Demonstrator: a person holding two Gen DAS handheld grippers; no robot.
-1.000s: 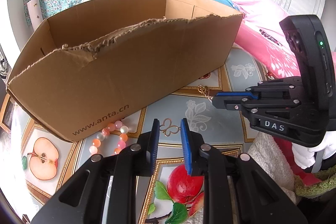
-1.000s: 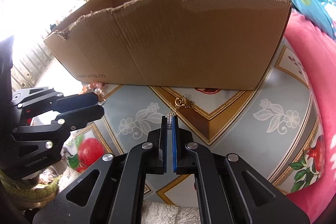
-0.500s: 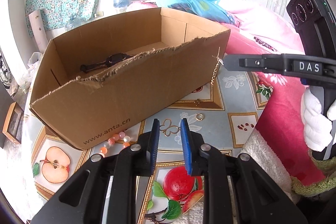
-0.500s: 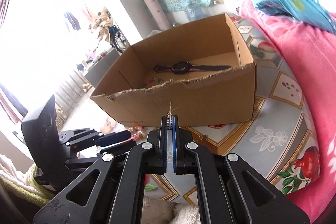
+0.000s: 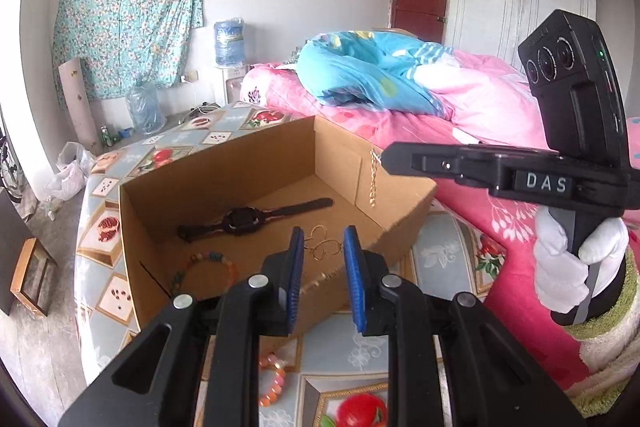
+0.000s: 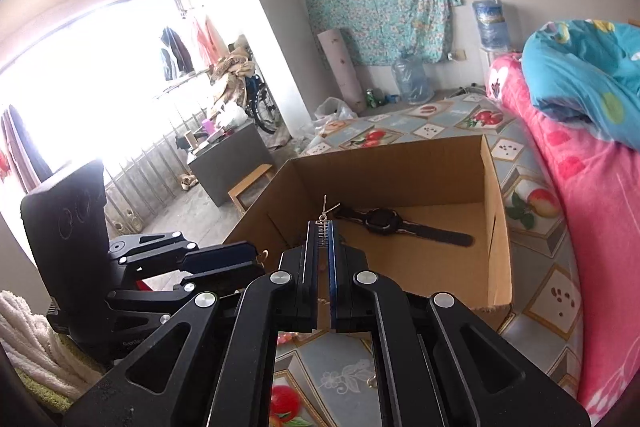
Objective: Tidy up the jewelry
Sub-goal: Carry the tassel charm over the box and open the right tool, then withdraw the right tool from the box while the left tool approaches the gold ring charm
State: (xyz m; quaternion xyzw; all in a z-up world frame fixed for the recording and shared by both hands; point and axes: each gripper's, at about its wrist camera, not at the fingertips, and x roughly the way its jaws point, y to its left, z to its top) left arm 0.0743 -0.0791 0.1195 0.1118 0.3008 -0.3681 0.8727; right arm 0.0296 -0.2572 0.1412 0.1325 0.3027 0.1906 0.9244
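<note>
Both hand-held grippers have risen since a second ago, so the inside of the box [image 5: 224, 187] now shows from above in both views. The right hand-held gripper [image 6: 323, 227] has carried the gold chain [image 5: 373, 179] up from the table [image 5: 436, 247] to above the box's right end. Its fingers are pressed together, pinching the chain's top; in the left wrist view the chain hangs straight down from the tip, in front of the box's inner end wall. A white-gloved hand [image 5: 576, 259] grips that tool's handle.

The left hand-held gripper [image 5: 323, 255] is held over the box's near wall with its blue pads spread. A thin gold wire ornament [image 5: 322, 247] shows between them; whether it is gripped or merely lies behind them is hard to tell.

On the box floor lie a black watch [image 5: 244, 219], stretched out flat, and a bracelet of mixed beads [image 5: 208, 267] nearer the front left corner. A pink and orange bead bracelet [image 5: 274, 379] lies on the table just outside the near wall, partly hidden by the left tool.
</note>
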